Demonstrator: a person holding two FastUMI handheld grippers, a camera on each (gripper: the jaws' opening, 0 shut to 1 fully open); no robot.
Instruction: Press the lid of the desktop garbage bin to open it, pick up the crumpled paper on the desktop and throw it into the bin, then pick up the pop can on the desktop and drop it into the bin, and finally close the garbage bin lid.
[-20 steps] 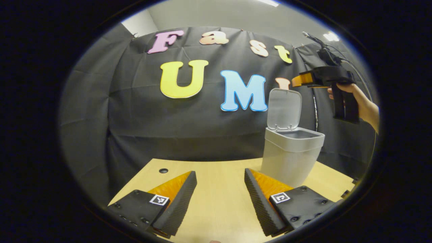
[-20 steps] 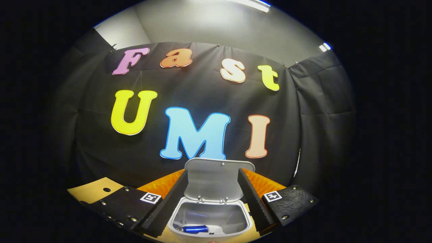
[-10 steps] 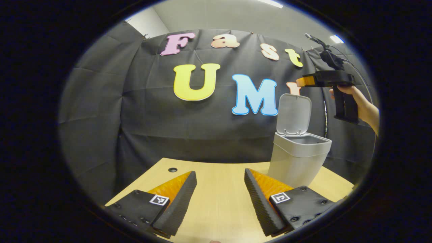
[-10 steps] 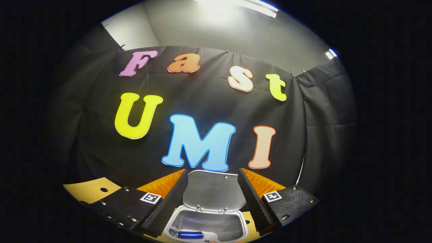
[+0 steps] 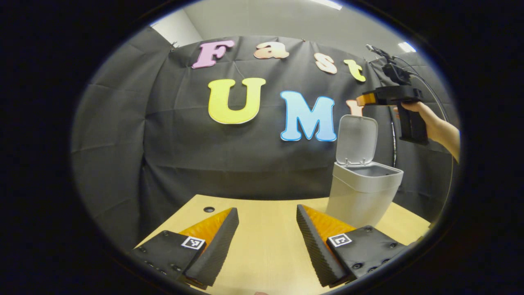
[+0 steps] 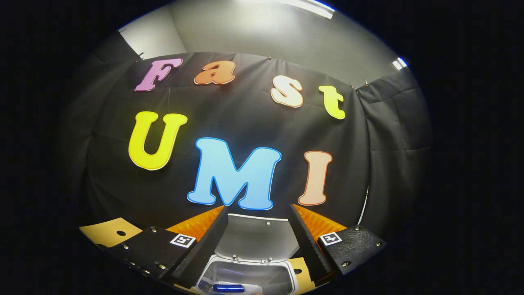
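The grey bin (image 5: 360, 196) stands on the wooden table with its lid (image 5: 355, 138) swung up. In the left gripper view my left gripper (image 5: 266, 223) hovers open over the tabletop, left of the bin, nothing between its fingers. Farther off, a hand (image 5: 425, 119) holds my right gripper (image 5: 364, 98) above and just right of the raised lid. In the right gripper view my right gripper (image 6: 258, 223) is open above the bin (image 6: 245, 278). The lid (image 6: 256, 237) stands between its fingers. A blue pop can (image 6: 227, 288) lies inside the bin.
The wooden table (image 5: 266, 250) has a small round hole (image 5: 208, 209) near its back left edge. The black cloth wall hangs close behind the table and bin. A cable (image 5: 434, 88) trails from the right gripper.
My right gripper has risen and pulled back a little, so the bin sits lower in its view. The left gripper shifted slightly; the bin stayed open.
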